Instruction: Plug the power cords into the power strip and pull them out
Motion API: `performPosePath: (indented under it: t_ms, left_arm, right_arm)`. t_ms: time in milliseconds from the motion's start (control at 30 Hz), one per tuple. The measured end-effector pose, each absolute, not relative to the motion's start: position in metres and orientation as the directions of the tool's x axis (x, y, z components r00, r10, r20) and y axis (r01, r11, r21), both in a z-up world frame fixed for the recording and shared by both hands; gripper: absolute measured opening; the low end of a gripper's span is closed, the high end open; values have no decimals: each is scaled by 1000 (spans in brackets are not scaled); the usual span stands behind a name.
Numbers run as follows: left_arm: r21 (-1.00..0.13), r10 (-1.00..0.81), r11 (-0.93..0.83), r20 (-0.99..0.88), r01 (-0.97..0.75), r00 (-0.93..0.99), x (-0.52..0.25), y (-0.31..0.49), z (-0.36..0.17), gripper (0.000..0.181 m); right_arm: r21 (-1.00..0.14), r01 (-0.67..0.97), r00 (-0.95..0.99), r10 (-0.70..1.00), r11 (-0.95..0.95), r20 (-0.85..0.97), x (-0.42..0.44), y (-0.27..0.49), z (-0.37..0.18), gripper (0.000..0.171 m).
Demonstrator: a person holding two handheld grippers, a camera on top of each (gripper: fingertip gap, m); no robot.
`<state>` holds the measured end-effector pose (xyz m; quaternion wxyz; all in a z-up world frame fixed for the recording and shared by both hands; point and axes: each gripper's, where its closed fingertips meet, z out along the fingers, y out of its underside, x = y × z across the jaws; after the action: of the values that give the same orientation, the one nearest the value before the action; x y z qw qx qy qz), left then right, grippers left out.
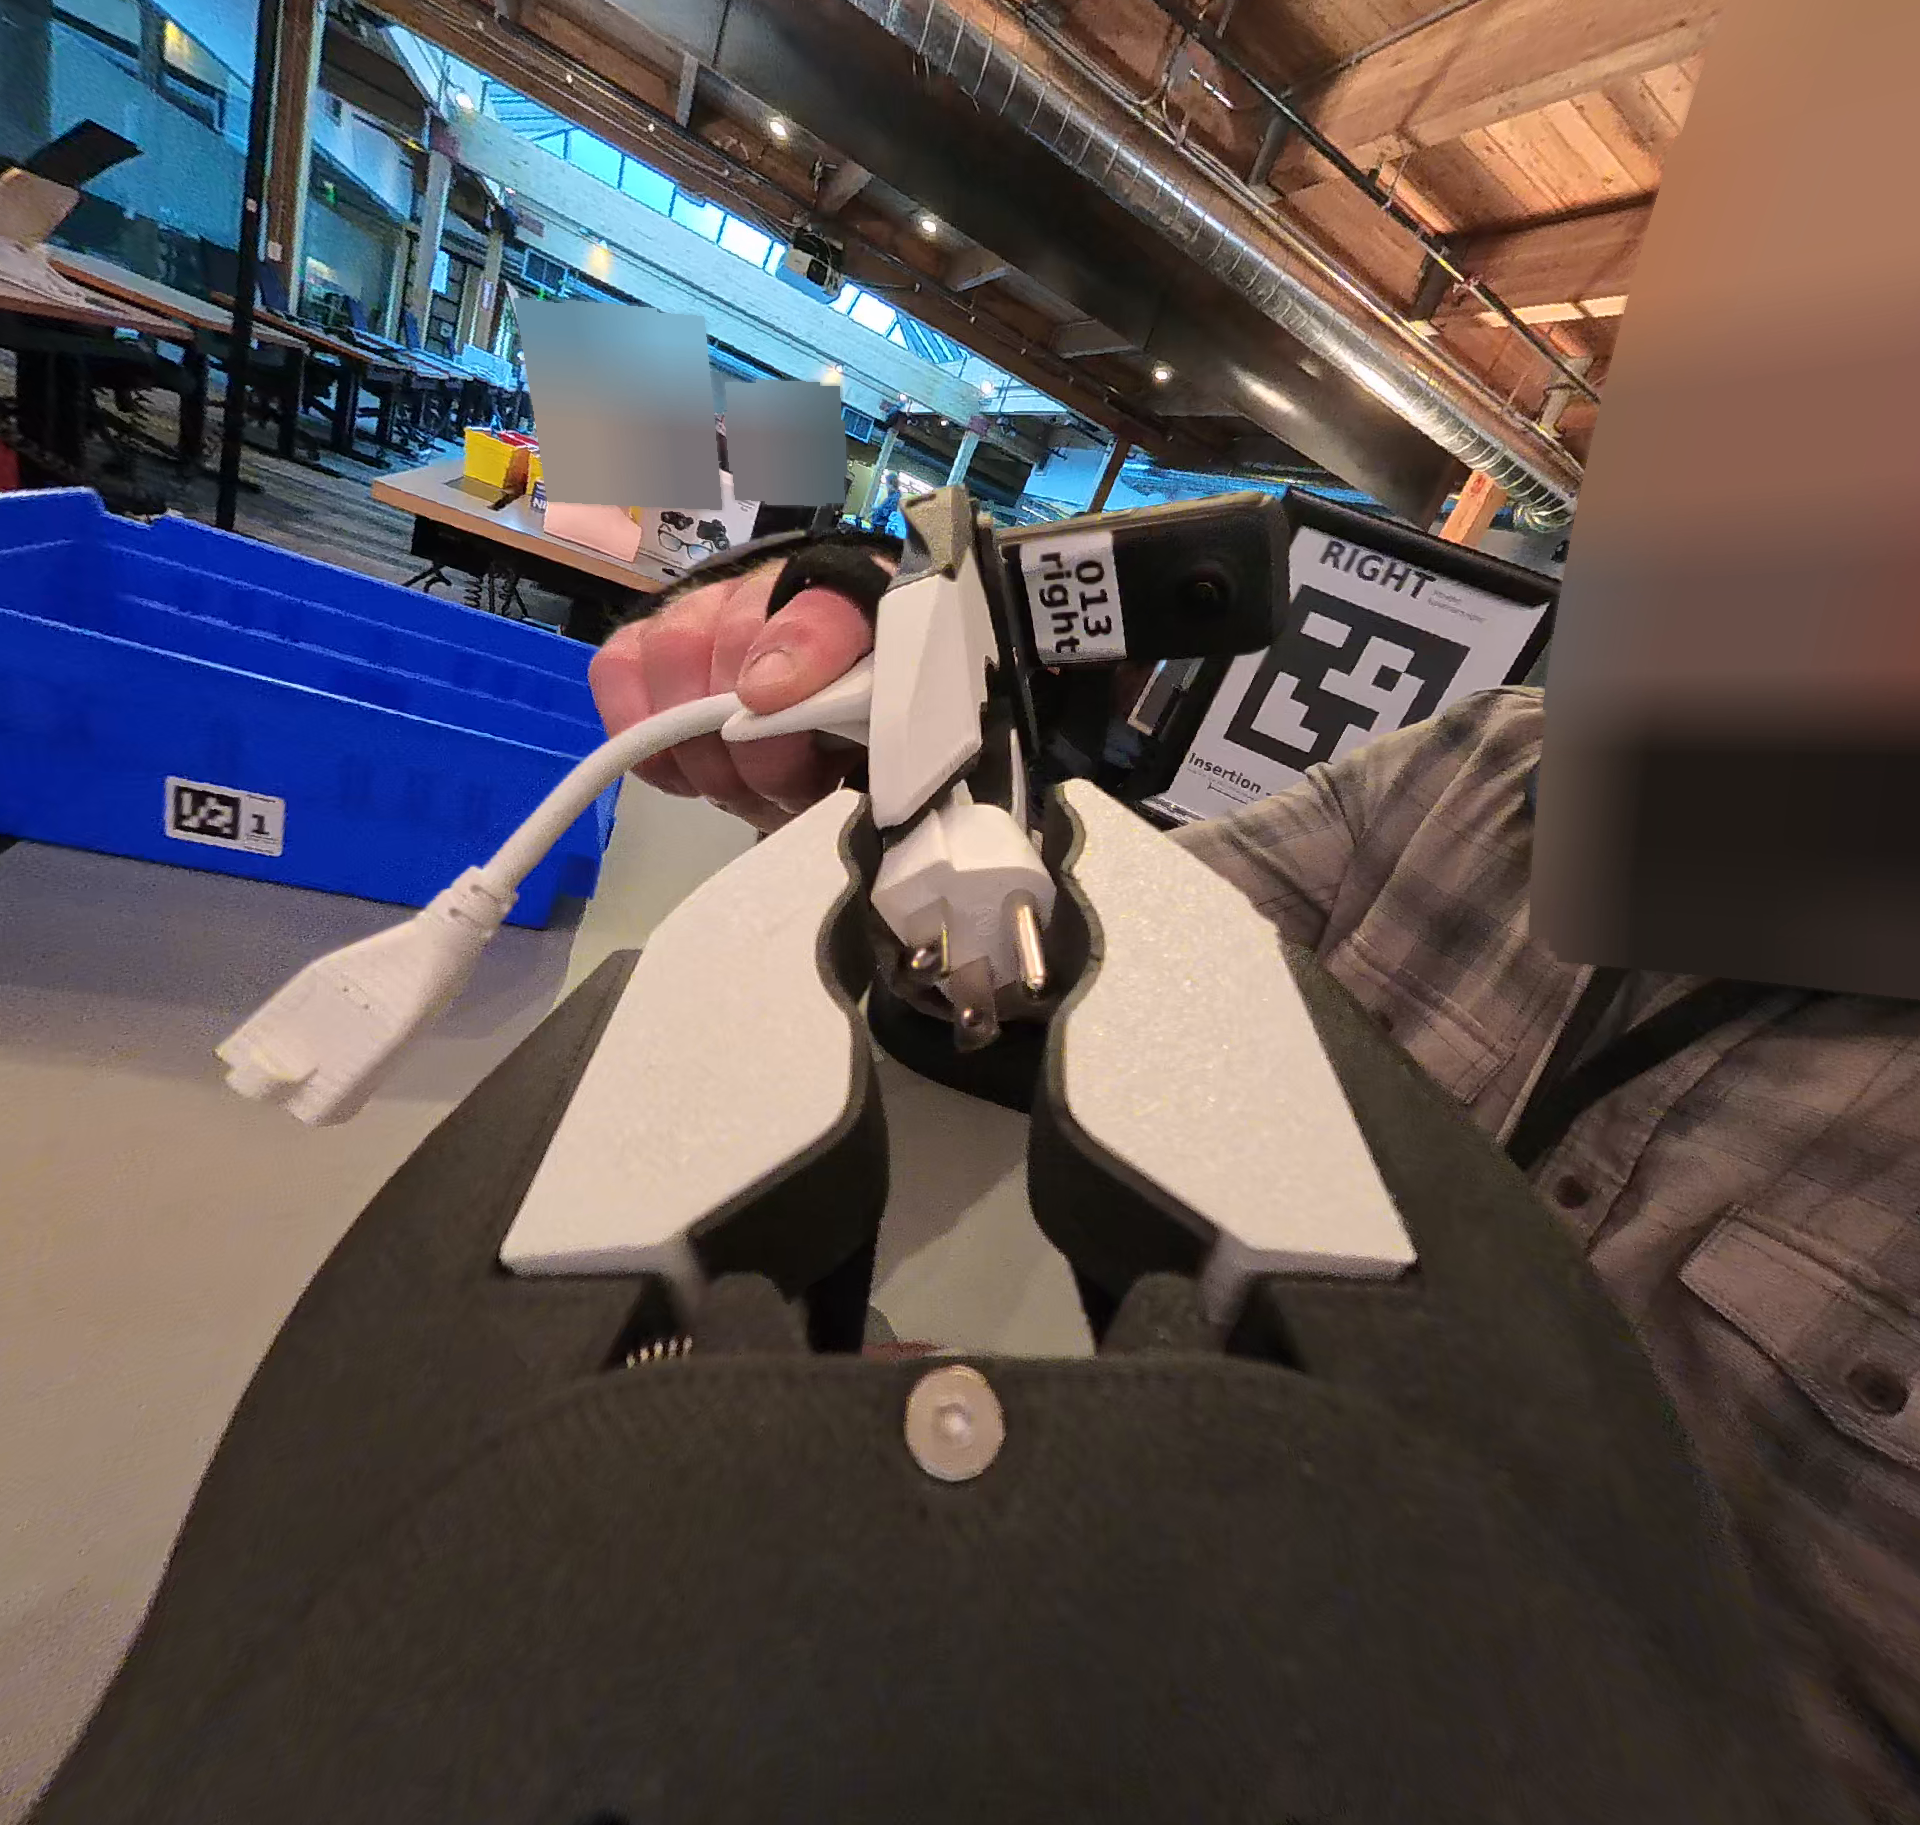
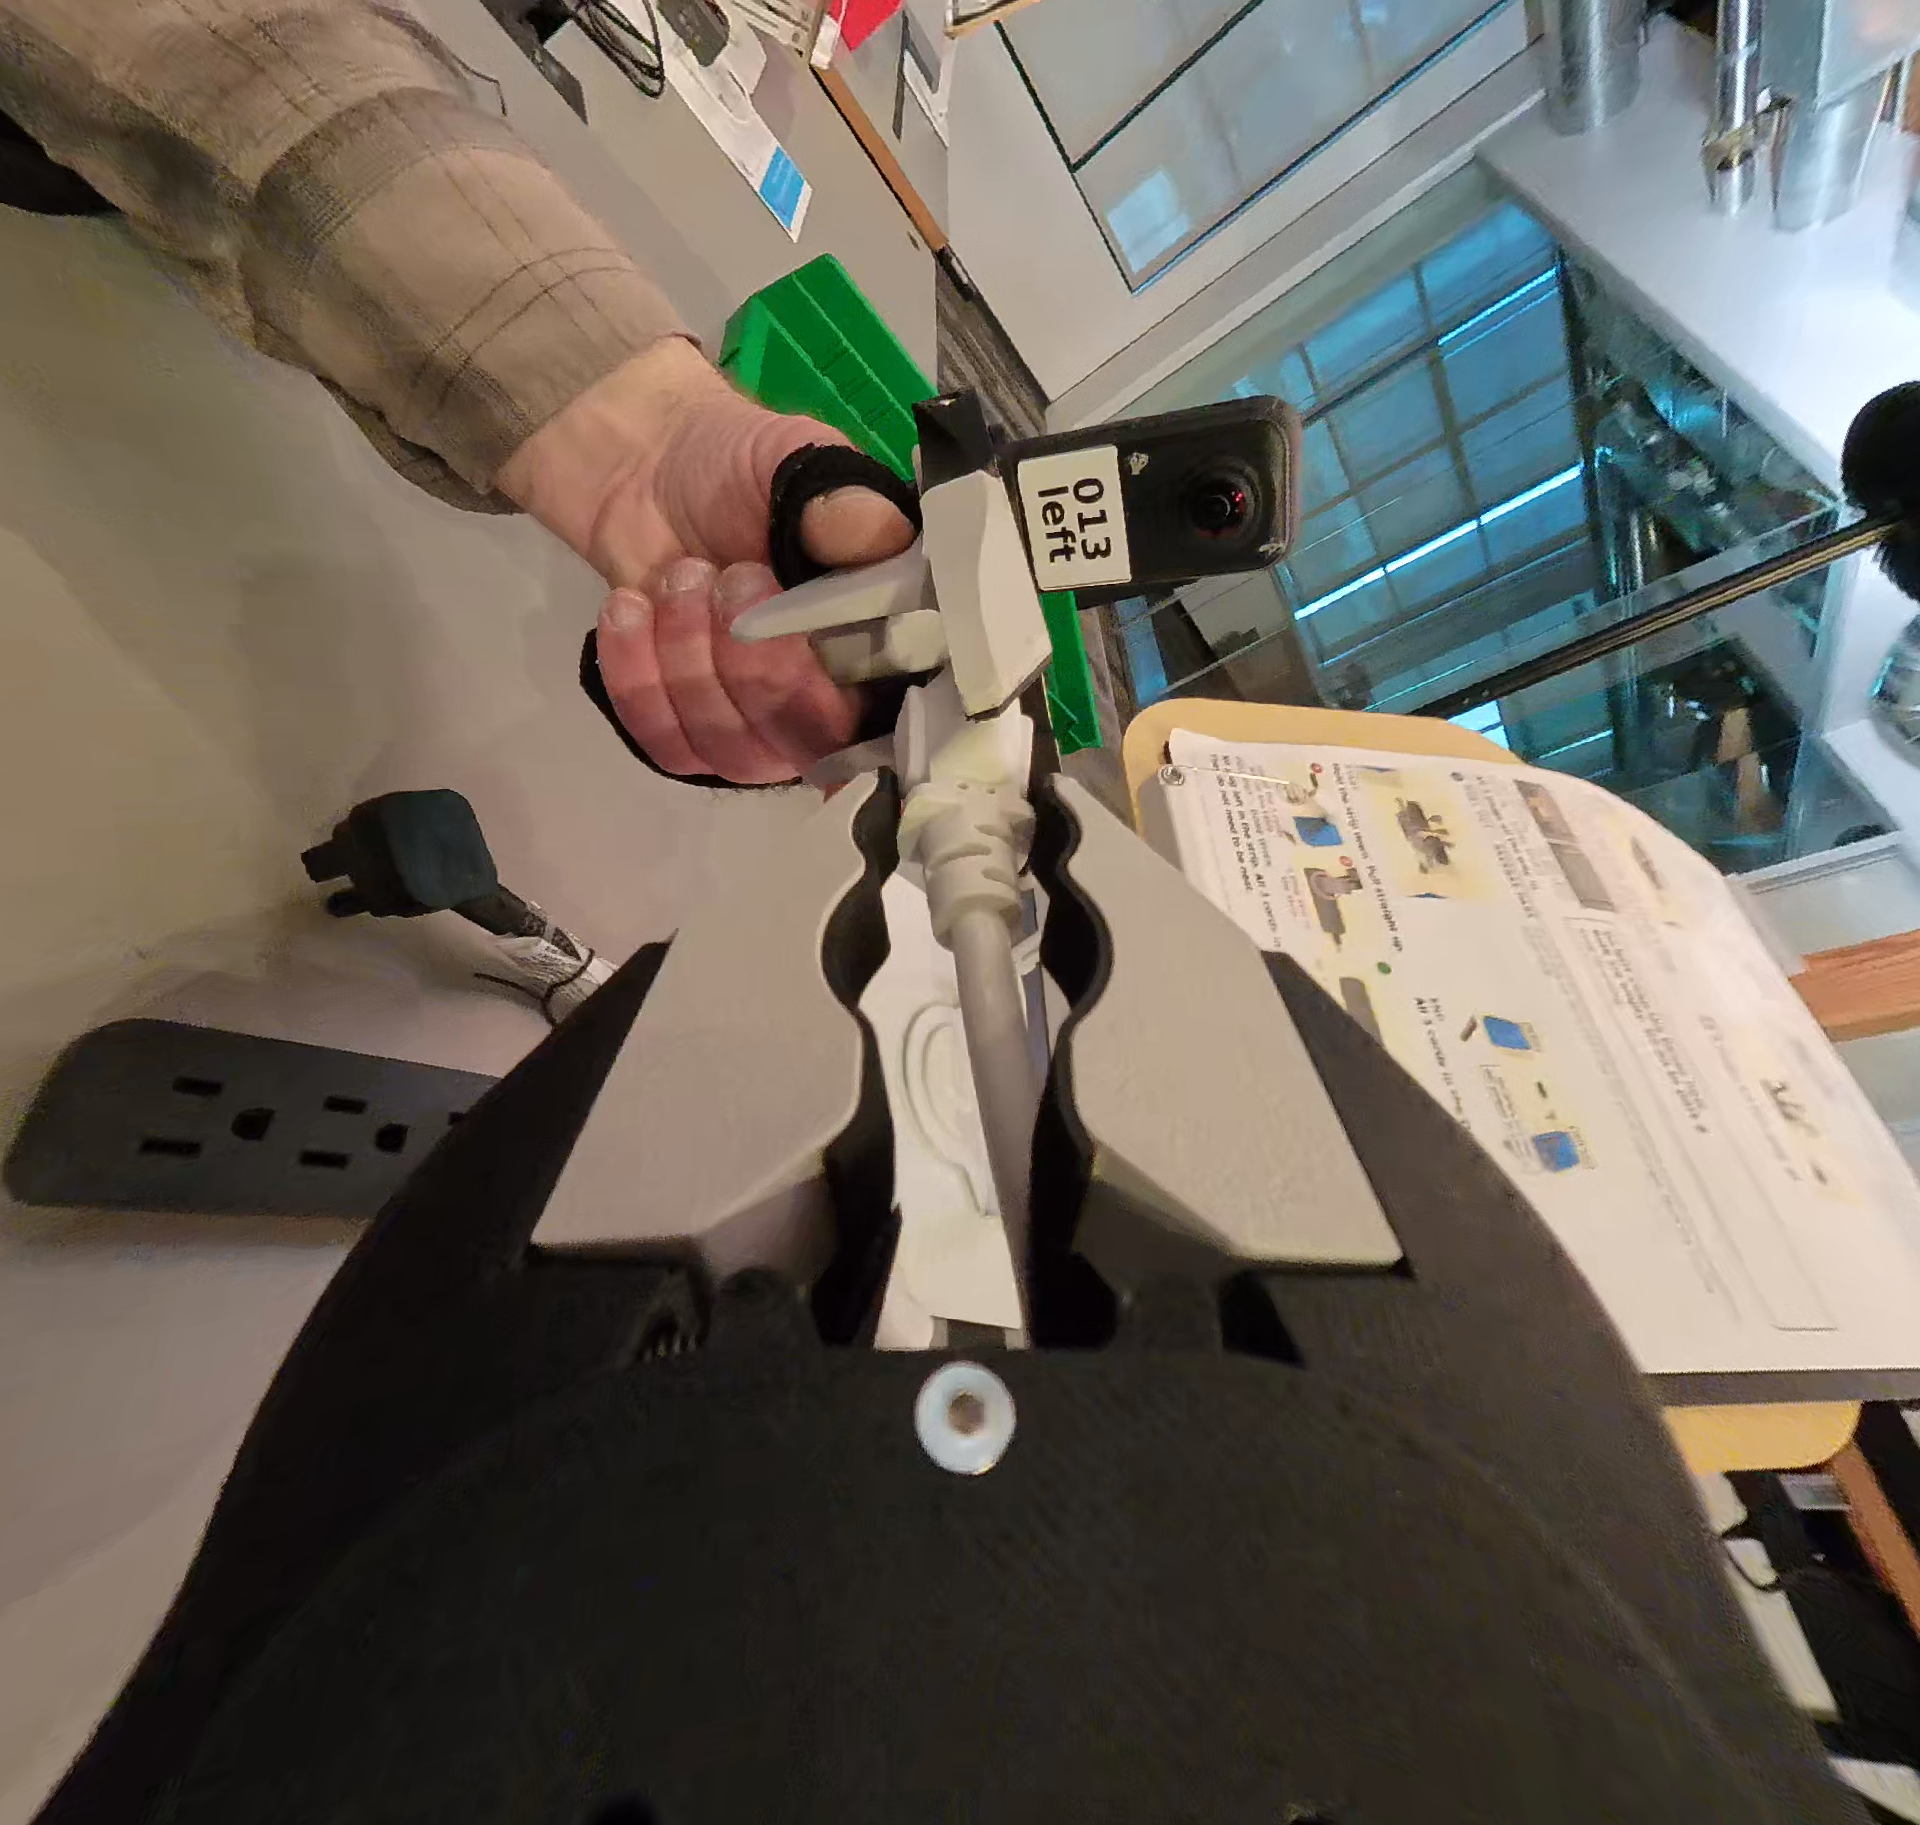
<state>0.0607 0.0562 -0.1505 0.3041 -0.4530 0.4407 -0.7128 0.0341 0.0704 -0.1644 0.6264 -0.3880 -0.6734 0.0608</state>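
nothing plugged in yet, by the look of it: black power strip (image 2: 239, 1121) flat on the table (image 2: 156, 736) down and left of the right tongs (image 2: 966, 825), well apart, visible sockets bare, with a black plug (image 2: 405, 850) loose just beyond it. white cord (image 1: 561, 809) up in the air, trailing left of the left tongs (image 1: 961, 840), its white plug (image 1: 956, 882) caught between both tools. right tongs pinching the plug's back end; left tongs close on either side of its head, prongs (image 1: 1023, 944) toward that camera, actual contact impossible to tell.
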Motion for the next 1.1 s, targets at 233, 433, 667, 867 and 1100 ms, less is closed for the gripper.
performPosePath:
  t_ms: [233,433,667,867,1100]
  left_arm:
    - [-933,-898,-359,344,4,-273,58,76,-157,35]
    - [-921,-881,-386,386,-57,-272,59,76,-165,32]
    - [-930,-903,-344,366,-132,-226,70,69,-175,27]
    - [-964,-931,-249,264,-90,-254,66,61,-165,26]
    - [-976,-928,-212,185,51,-322,50,53,-138,27]
  right_arm:
    - [-671,419,162,677,612,718,45,87,-166,23]
    - [-562,517,103,605,646,789,48,89,-174,23]
    - [-400,629,35,490,666,871,45,92,-180,23]
    - [-557,487,89,596,673,798,40,76,-165,25]
    - [-713,269,165,699,647,696,45,65,-138,42]
